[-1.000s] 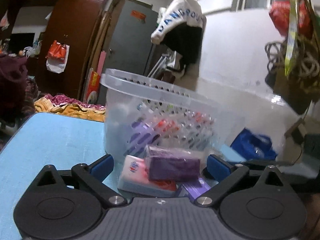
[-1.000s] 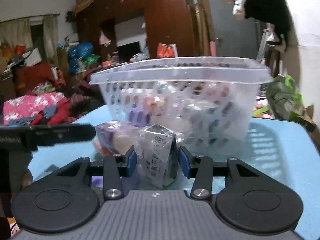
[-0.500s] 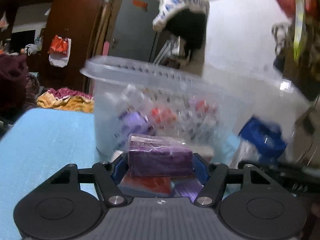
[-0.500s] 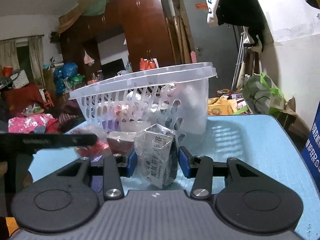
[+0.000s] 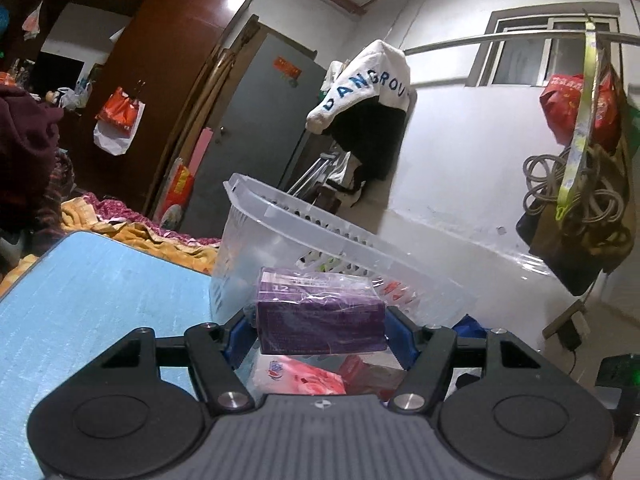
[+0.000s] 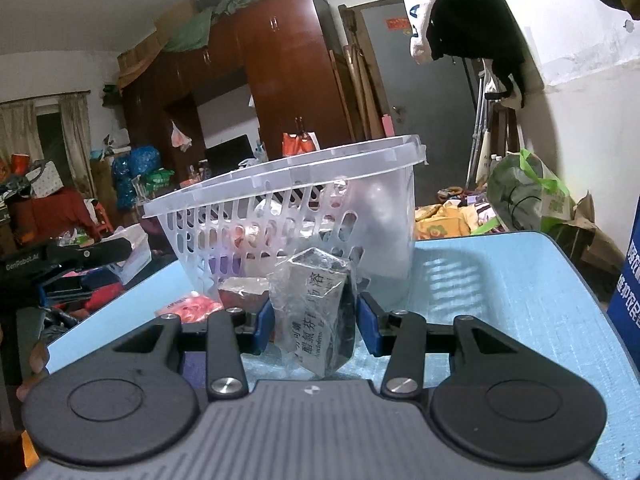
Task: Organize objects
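Observation:
My left gripper (image 5: pixel 320 330) is shut on a purple box wrapped in clear film (image 5: pixel 320 316), held above the blue table (image 5: pixel 80 292) in front of the clear plastic basket (image 5: pixel 304 224). Below it lie a pink tissue pack (image 5: pixel 296 376) and a red pack (image 5: pixel 368 372). My right gripper (image 6: pixel 316 318) is shut on a silver box with Chinese print in clear wrap (image 6: pixel 312 312), just before the basket (image 6: pixel 288 200), which holds several small packs. The left gripper's body (image 6: pixel 68 256) shows at the left edge of the right wrist view.
A pink pack (image 6: pixel 188 306) and a dark box (image 6: pixel 240 294) lie on the table (image 6: pixel 500 280) near the basket. A blue sign (image 6: pixel 628 280) stands at the table's right edge. A wardrobe (image 6: pixel 280 80), clothes and bags crowd the room behind.
The left gripper closed on the purple box and lifted it off the pile. The right gripper, still holding the silver box, swung so the basket now sits left of centre in its view.

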`<action>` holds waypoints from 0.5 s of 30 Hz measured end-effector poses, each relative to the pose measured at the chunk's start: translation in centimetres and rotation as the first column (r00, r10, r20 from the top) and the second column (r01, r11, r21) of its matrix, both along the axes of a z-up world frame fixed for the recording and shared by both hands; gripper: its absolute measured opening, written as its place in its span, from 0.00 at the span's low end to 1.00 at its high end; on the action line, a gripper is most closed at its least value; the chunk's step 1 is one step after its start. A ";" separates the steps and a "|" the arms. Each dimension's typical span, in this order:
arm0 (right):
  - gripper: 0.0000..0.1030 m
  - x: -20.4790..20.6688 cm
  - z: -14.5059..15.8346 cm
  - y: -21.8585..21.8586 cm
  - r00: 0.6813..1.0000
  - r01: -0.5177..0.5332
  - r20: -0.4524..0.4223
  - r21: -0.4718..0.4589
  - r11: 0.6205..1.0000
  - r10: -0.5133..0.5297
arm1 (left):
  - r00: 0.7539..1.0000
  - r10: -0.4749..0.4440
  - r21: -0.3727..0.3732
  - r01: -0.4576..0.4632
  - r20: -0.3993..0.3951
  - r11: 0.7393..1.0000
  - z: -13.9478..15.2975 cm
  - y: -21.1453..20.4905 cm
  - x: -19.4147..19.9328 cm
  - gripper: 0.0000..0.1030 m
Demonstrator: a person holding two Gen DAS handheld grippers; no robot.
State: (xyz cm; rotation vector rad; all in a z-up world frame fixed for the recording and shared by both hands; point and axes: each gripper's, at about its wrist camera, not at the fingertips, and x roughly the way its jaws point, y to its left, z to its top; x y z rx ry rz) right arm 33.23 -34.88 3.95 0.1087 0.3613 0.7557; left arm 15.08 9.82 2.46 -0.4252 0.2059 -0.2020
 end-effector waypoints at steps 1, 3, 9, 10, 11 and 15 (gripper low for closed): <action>0.46 0.0 0.0 -0.1 1.000 -0.002 0.005 0.004 1.000 0.002 | 1.000 -0.001 -0.002 0.002 0.006 1.000 0.0 0.0 -0.1 0.69; 0.46 -0.3 0.1 -0.2 1.000 -0.011 0.019 0.015 1.000 0.011 | 1.000 -0.005 -0.007 0.005 0.017 1.000 -0.1 0.1 -0.3 0.69; 0.46 -1.6 0.5 -0.5 0.994 -0.025 0.104 0.031 0.999 0.021 | 0.997 -0.013 0.007 0.013 0.077 1.000 0.3 -0.2 -1.0 0.69; 0.46 -1.9 0.8 -0.4 0.993 -0.029 0.112 0.028 0.999 0.025 | 0.996 -0.014 0.008 0.013 0.092 1.000 0.6 -0.2 -1.2 0.69; 0.46 -2.1 1.5 -0.4 0.992 -0.046 0.120 0.039 0.998 0.041 | 0.994 -0.023 0.008 0.022 0.106 1.000 1.1 -0.3 -1.3 0.69; 0.46 -3.2 6.8 0.8 0.971 -0.029 0.237 0.038 0.999 0.019 | 0.985 -0.024 0.043 0.017 0.170 0.999 5.9 -1.2 -0.8 0.69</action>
